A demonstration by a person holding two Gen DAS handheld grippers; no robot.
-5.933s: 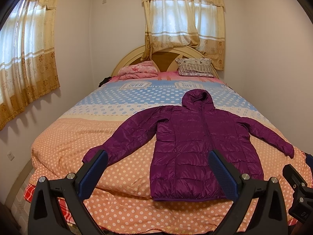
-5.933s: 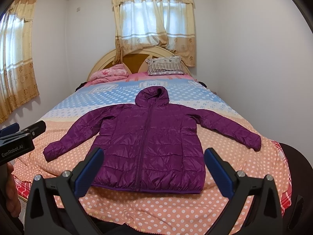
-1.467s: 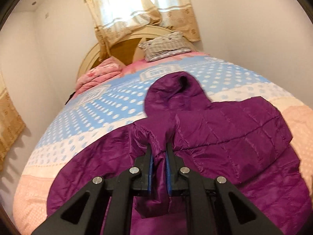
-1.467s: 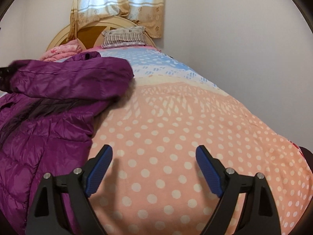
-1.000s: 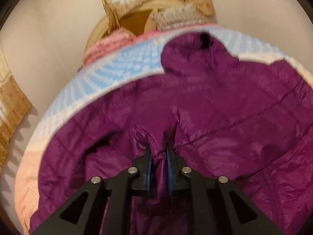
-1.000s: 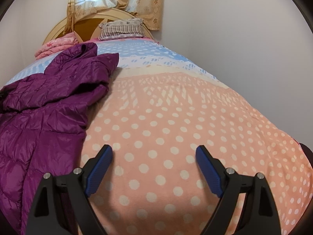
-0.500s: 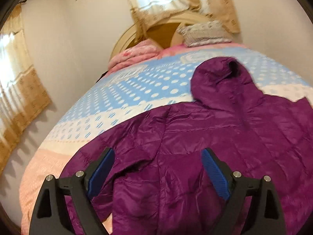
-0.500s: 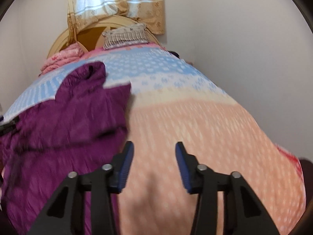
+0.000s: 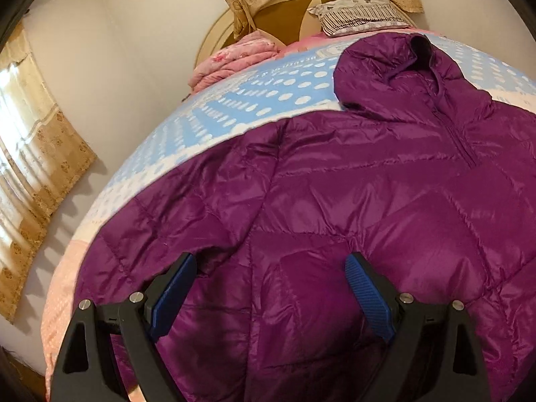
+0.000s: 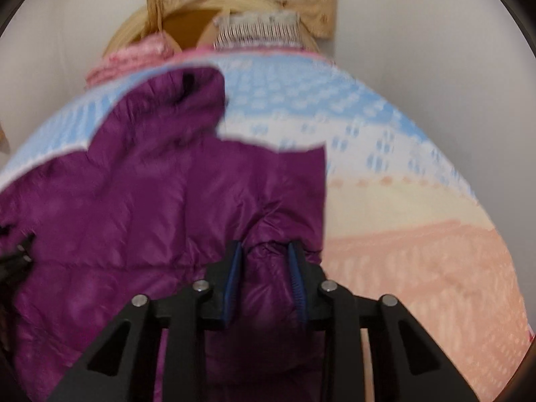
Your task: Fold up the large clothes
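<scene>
Your purple jacket [image 9: 335,201] lies spread on the bed [image 9: 201,117], hood [image 9: 385,73] toward the pillow [image 9: 355,13]. Your left gripper [image 9: 269,296] hovers over it, fingers [image 9: 368,298] wide apart and gripping nothing. Your right gripper [image 10: 264,284] is closing, with a puffy fold of the jacket's [image 10: 167,201] right edge between its fingers [image 10: 298,288].

The jacket [image 9: 351,207] is glossy purple, quilted in bands. The bedspread [image 9: 234,100] runs in stripes: blue with white dots, cream, then peach with white dots [image 10: 418,268]. The folded blanket [image 9: 231,62] is pink and flowered, the pillow [image 9: 358,13] pale with dark stripes, and the curtain [image 9: 40,154] tan with a floral print. Blue pads [image 9: 368,298] line the black fingers.
</scene>
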